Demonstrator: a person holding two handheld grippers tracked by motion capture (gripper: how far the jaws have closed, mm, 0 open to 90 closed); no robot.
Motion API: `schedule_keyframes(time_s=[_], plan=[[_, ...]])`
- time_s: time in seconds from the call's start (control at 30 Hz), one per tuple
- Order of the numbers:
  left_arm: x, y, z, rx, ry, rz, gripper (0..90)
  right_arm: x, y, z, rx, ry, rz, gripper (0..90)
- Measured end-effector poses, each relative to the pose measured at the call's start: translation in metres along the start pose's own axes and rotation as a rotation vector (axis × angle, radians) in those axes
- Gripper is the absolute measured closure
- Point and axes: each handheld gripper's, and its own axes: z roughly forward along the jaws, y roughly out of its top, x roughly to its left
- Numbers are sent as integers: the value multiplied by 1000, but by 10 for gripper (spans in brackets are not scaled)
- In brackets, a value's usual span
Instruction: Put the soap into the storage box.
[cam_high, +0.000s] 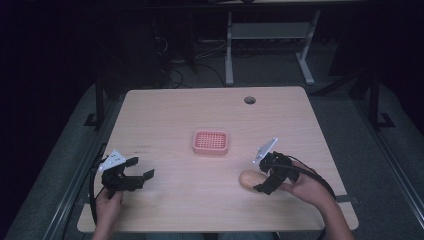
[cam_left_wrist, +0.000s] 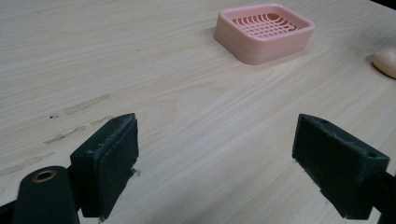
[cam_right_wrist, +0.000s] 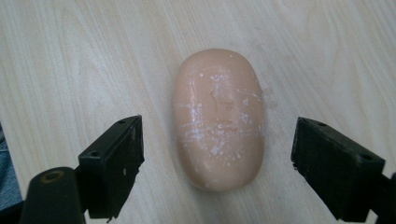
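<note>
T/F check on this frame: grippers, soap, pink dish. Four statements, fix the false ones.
1. The right gripper is open with the soap bar between its jaws. True.
2. The soap bar lies in the pink soap dish. False: it lies on the table, apart from the dish.
3. The left gripper is open and holds nothing. True.
4. The dish is flipped upside down. False: it sits upright, grid showing.

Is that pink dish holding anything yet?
Empty: the pink dish shows only its bare slotted grid; the soap lies on the table.
</note>
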Motion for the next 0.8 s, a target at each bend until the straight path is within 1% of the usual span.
schedule_keyframes(time_s=[0.33, 0.53, 0.73, 0.8], plan=[[0, 0, 0, -4, -2, -2, 142, -5, 7, 13, 54, 15, -1, 167], [1, 0, 0, -1, 0, -1, 143, -6, 10, 19, 79, 23, -3, 168], [1, 0, 0, 3, 0, -1, 142, -6, 14, 25, 99, 32, -17, 170], [1, 0, 0, 3, -2, -2, 142, -5, 14, 26, 107, 35, -18, 185]])
